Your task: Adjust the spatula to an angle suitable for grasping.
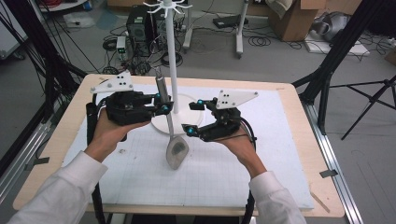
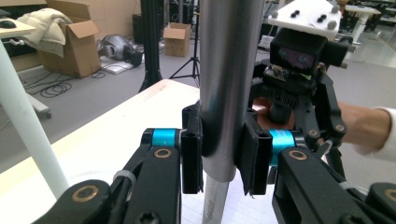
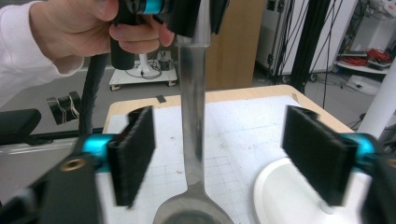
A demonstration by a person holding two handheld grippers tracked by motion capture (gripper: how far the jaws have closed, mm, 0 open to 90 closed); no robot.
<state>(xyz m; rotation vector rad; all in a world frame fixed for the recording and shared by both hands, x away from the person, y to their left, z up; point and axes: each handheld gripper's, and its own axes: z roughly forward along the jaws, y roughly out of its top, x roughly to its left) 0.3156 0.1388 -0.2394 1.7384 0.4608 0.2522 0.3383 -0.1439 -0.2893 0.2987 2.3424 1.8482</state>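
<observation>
While the left gripper (image 2: 219,156) clamped the handle of the metal spoon (image 1: 173,140), its bowl rested on the white mat (image 1: 224,172) beside the stand (image 1: 172,60); polished steel looked stiff, slippery; the right gripper (image 3: 229,154) stood wide open, empty, astride the neck.

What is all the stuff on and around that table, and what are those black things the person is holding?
Ladle: one, silver metal, upright, bowl near the mat, handle clamped by the left gripper.
Stand: one, white, pole with hooks on top and a round base, at the mat's far middle.
Mat: one, white with a faint grid, covering most of the table.
Table: one, light wood.
Cardboard boxes: at least one, brown, on the floor beyond the table.
Left gripper: one, black with blue joints, shut on the ladle handle.
Right gripper: one, black, jaws open either side of the ladle.
Sleeves: two, white.
</observation>
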